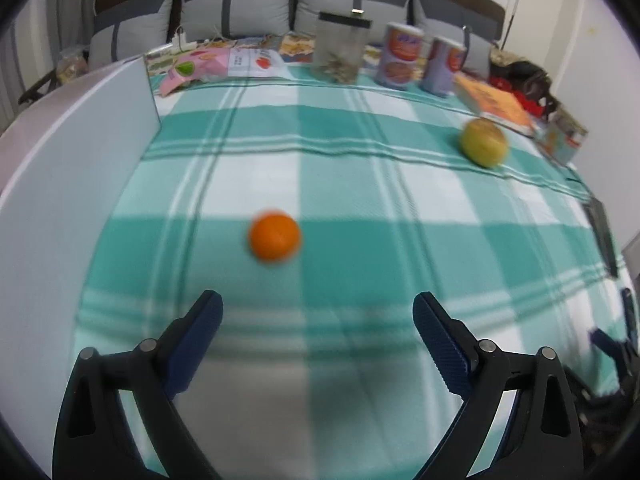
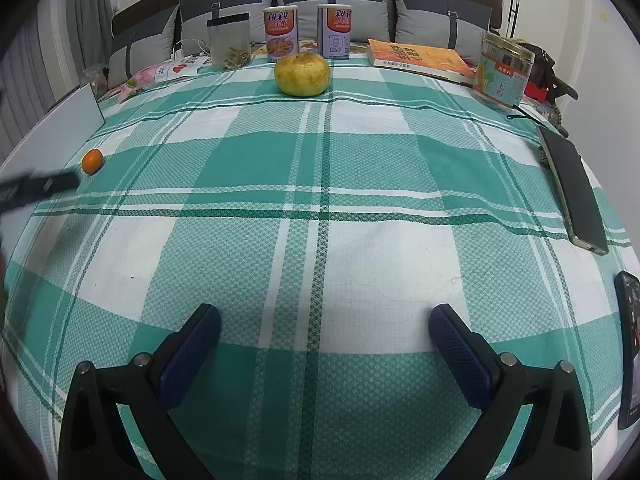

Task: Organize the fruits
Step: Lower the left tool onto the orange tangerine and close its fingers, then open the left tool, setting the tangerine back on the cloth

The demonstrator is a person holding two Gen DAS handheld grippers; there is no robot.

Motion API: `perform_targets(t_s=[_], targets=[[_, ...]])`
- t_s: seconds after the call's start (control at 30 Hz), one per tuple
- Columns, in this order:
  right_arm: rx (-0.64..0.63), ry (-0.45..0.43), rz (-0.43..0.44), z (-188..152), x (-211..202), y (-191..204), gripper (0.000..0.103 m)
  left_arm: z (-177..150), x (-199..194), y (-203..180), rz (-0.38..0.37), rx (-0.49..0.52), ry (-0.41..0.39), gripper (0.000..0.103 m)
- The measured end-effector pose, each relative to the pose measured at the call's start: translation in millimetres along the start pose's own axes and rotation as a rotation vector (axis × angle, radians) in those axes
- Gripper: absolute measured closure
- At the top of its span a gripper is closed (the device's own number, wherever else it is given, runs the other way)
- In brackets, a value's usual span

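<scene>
On the worktop, spread with a green-and-white checked cloth (image 2: 320, 208), two fruits are seen well apart. In the left wrist view a small orange (image 1: 274, 235) lies at about 12 o'clock, slightly left of centre, just ahead of the left tongs (image 1: 318, 312), which are spread wide and hold nothing. A larger yellow-green fruit (image 2: 302, 74), possibly a pomelo or large citrus, is seen at 12 o'clock in the right wrist view, far ahead of the right tongs (image 2: 325, 326), which are likewise spread and empty; it rests near two printed cans (image 2: 334, 32) at the far edge. The left view is blurred, so fine surface detail cannot be told. The orange is judged light, round and firm with a slightly yielding skin, apt to roll on the cloth if nudged; it is best taken across its widest girth, the pads closed gently. The larger fruit is judged heavier and nearly as wide as the tongs' opening, so a centred hold at its equator would be called for to prevent slipping.
</scene>
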State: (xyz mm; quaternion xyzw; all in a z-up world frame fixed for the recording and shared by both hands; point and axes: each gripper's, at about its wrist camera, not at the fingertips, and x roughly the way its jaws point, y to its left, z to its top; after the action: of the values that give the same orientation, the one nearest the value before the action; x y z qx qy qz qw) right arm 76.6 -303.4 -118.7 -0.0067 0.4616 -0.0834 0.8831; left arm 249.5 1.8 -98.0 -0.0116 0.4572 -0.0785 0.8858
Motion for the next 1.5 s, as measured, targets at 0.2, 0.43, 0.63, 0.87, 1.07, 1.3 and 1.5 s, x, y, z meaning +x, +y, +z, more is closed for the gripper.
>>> perform_targets(t_s=[0.2, 0.43, 0.63, 0.87, 1.07, 1.3, 1.5], targets=[[0.000, 0.000, 0.000, 0.0, 0.0, -0.1, 0.000, 18.7, 38.1, 14.5, 0.046, -0.005, 0.035, 0.051], [0.001, -0.001, 0.000, 0.1, 0.1, -0.2, 0.000, 13.4, 25.3, 6.6, 0.021, 0.021, -0.003, 0.072], [0.001, -0.001, 0.000, -0.1, 0.1, 0.3, 0.000, -15.0, -24.4, -24.2, -0.075, 0.058, -0.009, 0.072], [0.000, -0.001, 0.000, 0.1, 0.3, -0.2, 0.000, -54.3, -37.9, -46.0, -0.077, 0.071, 0.005, 0.072], [0.001, -0.001, 0.001, 0.1, 0.3, -0.1, 0.000, -67.5, -24.5, -44.4, 0.006, 0.081, 0.000, 0.054], [0.002, 0.001, 0.004, 0.4, 0.3, 0.4, 0.000, -74.0, -17.5, -28.7, 0.065, 0.048, -0.024, 0.012], [0.070, -0.025, 0.062, 47.7, 1.1, -16.6, 0.000, -74.0, -15.7, -30.0, 0.071, 0.051, -0.020, 0.009]])
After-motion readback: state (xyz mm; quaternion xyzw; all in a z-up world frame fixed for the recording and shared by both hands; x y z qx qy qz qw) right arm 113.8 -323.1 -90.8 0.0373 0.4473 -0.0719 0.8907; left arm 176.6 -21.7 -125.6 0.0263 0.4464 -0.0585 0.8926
